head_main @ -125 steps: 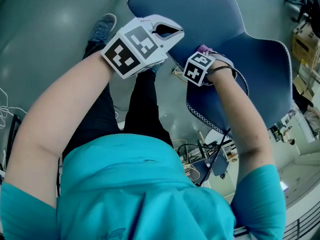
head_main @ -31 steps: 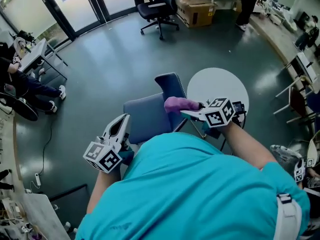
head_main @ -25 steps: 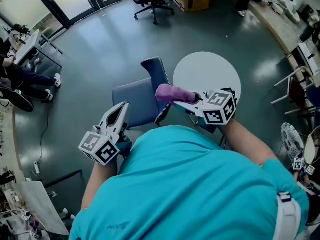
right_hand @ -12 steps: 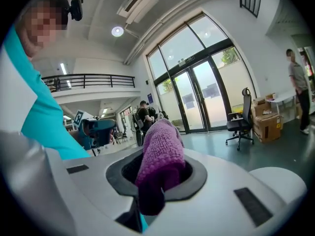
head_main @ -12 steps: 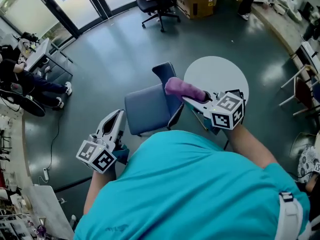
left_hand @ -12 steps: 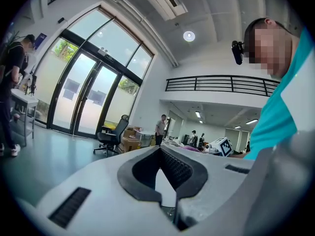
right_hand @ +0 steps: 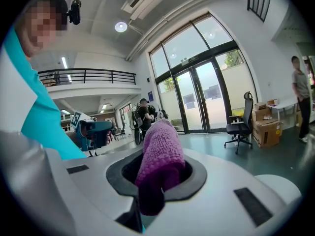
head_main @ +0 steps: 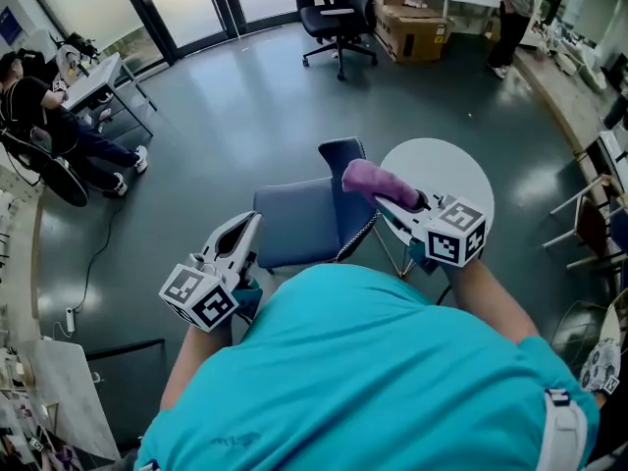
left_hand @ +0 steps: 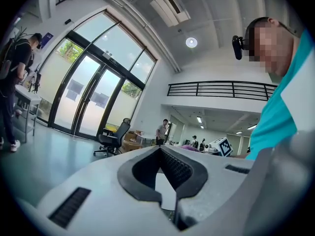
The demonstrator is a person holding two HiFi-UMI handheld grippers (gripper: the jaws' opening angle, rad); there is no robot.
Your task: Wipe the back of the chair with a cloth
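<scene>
Two grippers flank the chair (head_main: 294, 226): right gripper (head_main: 404, 202) pinches the purple cloth (head_main: 373, 180) above the chair's back, left gripper (head_main: 247, 229) pressed together, empty, beside its seat; best press the cloth flat there

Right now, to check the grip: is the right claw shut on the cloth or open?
Shut on the cloth: the right claw pinches the purple roll, which pokes past its tips.

- Head view: from above, steeply down onto the chair (head_main: 299, 226) and floor (head_main: 226, 116).
- Gripper views: close along own jaws, level, facing outward.
- All share the office chair (head_main: 339, 13).
</scene>
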